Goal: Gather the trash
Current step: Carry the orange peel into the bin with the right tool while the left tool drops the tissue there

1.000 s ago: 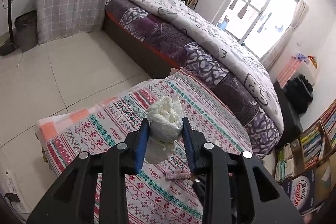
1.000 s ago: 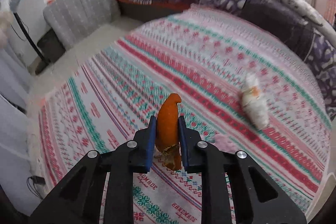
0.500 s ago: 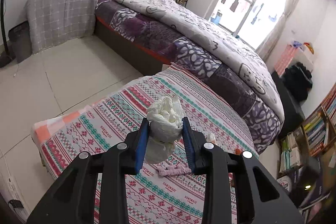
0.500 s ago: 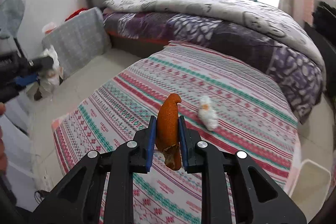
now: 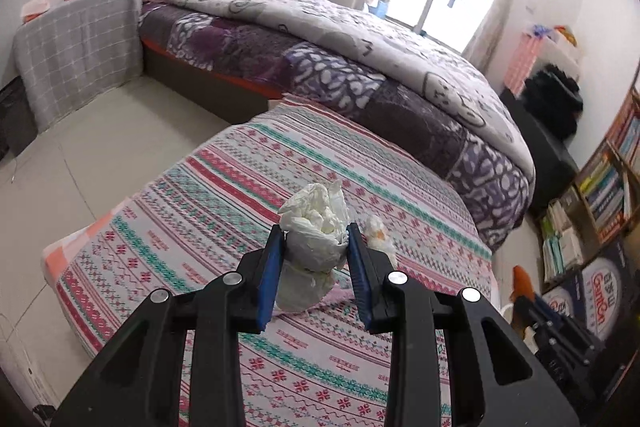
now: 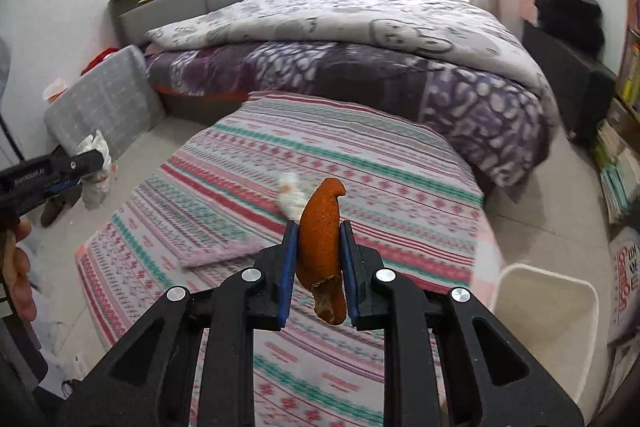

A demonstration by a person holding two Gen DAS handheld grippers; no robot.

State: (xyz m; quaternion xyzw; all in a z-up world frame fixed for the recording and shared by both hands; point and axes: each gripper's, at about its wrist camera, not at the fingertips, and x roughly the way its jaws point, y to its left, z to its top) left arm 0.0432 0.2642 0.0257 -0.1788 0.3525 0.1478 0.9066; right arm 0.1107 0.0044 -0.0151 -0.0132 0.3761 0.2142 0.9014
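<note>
Left tool (image 5: 315,255) is clamped on a crumpled white tissue wad (image 5: 316,227), held up above the striped surface (image 5: 224,187). Right tool (image 6: 319,259) is pinched tight on an orange peel (image 6: 320,227). One more small wad (image 6: 291,195) lies on the cloth; a white bin (image 6: 548,323) stands just beside the surface.

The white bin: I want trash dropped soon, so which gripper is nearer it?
Right. The right gripper, holding orange peel, sits just beside the white bin; the left gripper, holding crumpled tissue, is across the table.
</note>
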